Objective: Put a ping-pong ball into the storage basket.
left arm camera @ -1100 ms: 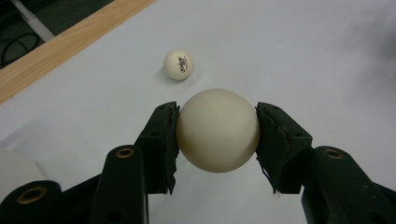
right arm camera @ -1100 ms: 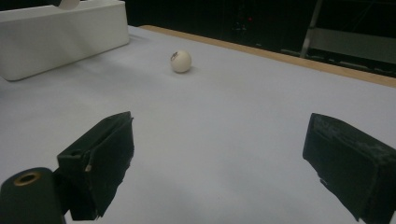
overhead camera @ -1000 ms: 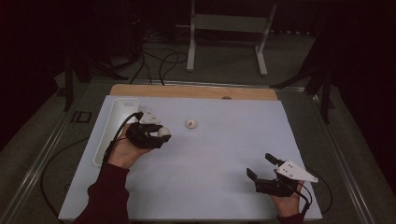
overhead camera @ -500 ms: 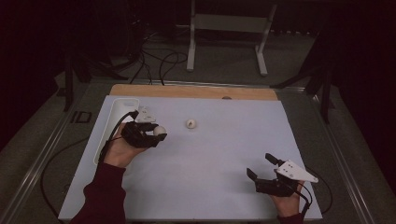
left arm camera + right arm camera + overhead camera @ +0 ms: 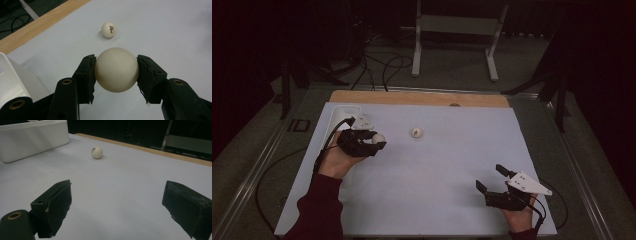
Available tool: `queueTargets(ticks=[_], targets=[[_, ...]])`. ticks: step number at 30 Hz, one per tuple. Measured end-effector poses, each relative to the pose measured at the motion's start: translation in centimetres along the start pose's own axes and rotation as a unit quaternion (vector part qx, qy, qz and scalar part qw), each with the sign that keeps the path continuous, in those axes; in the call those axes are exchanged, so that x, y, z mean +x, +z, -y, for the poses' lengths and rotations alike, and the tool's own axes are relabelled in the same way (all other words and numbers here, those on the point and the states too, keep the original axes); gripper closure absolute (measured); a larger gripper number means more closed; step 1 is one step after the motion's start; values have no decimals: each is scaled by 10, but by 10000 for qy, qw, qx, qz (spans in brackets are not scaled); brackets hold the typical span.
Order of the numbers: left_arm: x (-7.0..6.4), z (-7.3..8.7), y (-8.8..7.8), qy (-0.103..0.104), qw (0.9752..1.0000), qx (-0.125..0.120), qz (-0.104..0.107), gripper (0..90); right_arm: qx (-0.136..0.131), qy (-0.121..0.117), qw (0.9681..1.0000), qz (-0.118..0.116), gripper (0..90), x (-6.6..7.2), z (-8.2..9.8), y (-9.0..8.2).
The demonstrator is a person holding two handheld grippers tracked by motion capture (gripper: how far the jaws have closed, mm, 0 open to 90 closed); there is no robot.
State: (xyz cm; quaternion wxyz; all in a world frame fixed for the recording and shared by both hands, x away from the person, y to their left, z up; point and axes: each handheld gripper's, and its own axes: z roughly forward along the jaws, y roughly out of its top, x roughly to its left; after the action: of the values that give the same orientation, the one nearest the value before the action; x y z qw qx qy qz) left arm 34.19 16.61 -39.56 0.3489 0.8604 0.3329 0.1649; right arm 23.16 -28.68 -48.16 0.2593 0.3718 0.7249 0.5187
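Cream-white and smooth, the held ball (image 5: pixel 116 70) sits squeezed between the pads of my left gripper (image 5: pixel 373 143), just beside the white tray (image 5: pixel 343 113) at the table's left edge. I see a second ball (image 5: pixel 416 132) lying loose on the pale mat (image 5: pixel 437 175) nearby. My right gripper (image 5: pixel 492 179) rests well apart, jaws spread wide with nothing between them.

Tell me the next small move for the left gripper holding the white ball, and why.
Probably carry the round white ball over the white rectangular tray and release. The left gripper is clamped on it beside the tray, and the printed white ball lies loose on the table.
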Motion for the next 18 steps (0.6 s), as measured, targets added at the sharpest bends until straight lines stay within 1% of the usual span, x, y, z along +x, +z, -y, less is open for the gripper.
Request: queueTargets(ticks=[6,10,18], targets=[[3,1,-3,6,10000,-45,8,514,-1,3,10000,-1,85,0,0,0],[4,2,-5,50,10000,-29,0,514,7,-1,10000,4,85,0,0,0],[6,3,-6,36,10000,-45,-5,514,5,-1,10000,0,85,0,0,0]])
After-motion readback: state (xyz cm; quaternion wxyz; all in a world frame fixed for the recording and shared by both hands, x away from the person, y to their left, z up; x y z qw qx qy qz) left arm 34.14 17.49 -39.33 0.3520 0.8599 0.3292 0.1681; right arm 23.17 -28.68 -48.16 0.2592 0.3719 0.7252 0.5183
